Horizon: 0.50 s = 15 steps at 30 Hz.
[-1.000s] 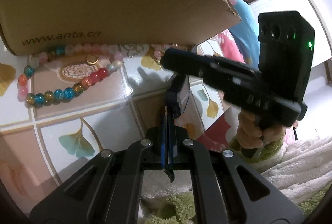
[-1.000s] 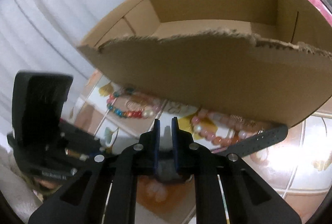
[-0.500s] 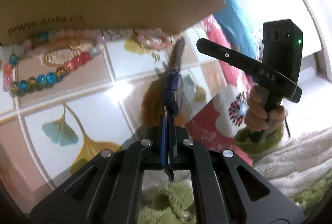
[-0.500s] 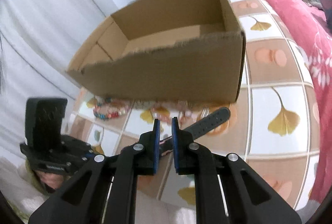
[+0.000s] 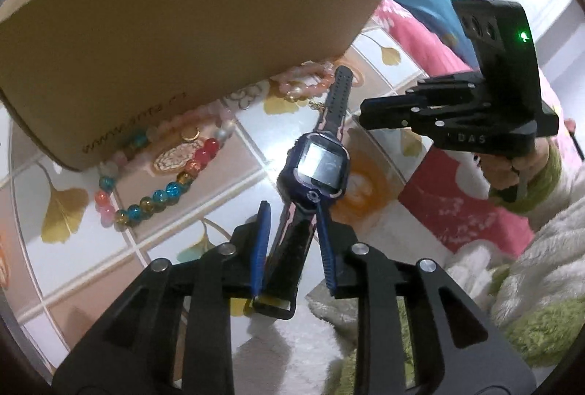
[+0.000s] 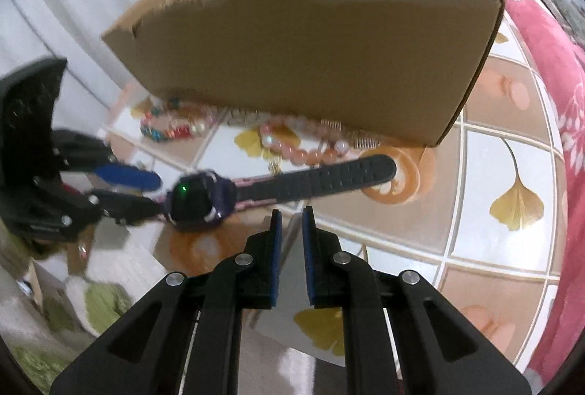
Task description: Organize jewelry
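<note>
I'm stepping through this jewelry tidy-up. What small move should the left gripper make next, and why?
Probably close again on the watch: the left gripper has just been opening, its strap lies loosely between the fingers, and the cardboard box holds nothing visible yet, so regrip before lifting.

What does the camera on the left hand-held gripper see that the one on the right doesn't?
Only the left view shows the person's hand gripping the right hand-held gripper, and the web address printed on the cardboard box.

Only the right view shows the box's inside, with nothing visible in the part that shows, and a narrow empty gap between the right hand-held gripper's pads.

Both show the smartwatch lying between the left hand-held gripper's parted pads, the bead bracelets and the tiled surface.
</note>
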{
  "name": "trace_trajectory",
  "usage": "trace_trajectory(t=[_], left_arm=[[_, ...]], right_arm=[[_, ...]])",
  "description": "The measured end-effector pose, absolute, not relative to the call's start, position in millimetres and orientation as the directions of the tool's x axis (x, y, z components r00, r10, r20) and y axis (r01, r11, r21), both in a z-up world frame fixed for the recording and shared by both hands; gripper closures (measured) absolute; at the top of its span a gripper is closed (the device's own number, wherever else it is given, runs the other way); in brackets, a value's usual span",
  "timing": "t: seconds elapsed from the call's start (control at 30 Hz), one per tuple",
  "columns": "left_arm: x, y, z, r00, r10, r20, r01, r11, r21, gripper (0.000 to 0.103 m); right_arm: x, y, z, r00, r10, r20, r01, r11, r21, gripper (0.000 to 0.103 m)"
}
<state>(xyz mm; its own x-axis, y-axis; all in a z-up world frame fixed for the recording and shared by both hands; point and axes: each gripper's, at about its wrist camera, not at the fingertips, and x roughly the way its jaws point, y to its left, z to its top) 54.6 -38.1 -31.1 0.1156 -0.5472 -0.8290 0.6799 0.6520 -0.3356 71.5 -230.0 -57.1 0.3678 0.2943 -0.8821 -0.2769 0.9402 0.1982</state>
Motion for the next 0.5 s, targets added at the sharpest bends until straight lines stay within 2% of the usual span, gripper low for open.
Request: trace_trajectory(t=[0.13,0.17,0.2,0.23,0.3,0.37,0.5], left_arm=[[46.2,-46.8,-29.1,0.118,-0.542,-0.832,0.724,0.62,-0.301,0.075],[44.3,-49.2,-26.9,0.121,-0.537,-0.835,0.74,0.609,-0.285,0.067],[41.6,-48.7,-25.0,0.133,-0.526,-0.84,0.751,0.606,-0.261,0.06],[39.7,-51.2,-24.5,0.144,-0.513,-0.846,0.762,0.603,-0.236,0.059],[36.1,-54.5,-25.1,0.161,-0.484,-0.86,0.785,0.591,-0.186,0.059],[33.5,-59.4,-28.2,0.18,-0.453,-0.873,0.801,0.583,-0.138,0.059],[29.5,-68.9,-33.4,0.223,-0.405,-0.886,0.822,0.567,-0.052,0.06]], right_arm=[[72.7,-222.5,-42.5,0.389,0.344,-0.855,-0.382,0.904,0.19,0.09],[73.2,-218.9,-40.4,0.379,0.357,-0.854,-0.416,0.89,0.188,0.087],[73.3,-212.5,-38.2,0.363,0.369,-0.856,-0.477,0.863,0.169,0.075],[71.6,-205.4,-35.8,0.354,0.378,-0.856,-0.545,0.827,0.14,0.06],[65.4,-191.1,-31.2,0.341,0.395,-0.853,-0.682,0.728,0.065,0.049],[62.4,-177.9,-31.9,0.31,0.384,-0.87,-0.79,0.614,-0.01,0.047],[66.2,-162.1,-39.6,0.251,0.351,-0.902,-0.894,0.442,-0.076,0.047]])
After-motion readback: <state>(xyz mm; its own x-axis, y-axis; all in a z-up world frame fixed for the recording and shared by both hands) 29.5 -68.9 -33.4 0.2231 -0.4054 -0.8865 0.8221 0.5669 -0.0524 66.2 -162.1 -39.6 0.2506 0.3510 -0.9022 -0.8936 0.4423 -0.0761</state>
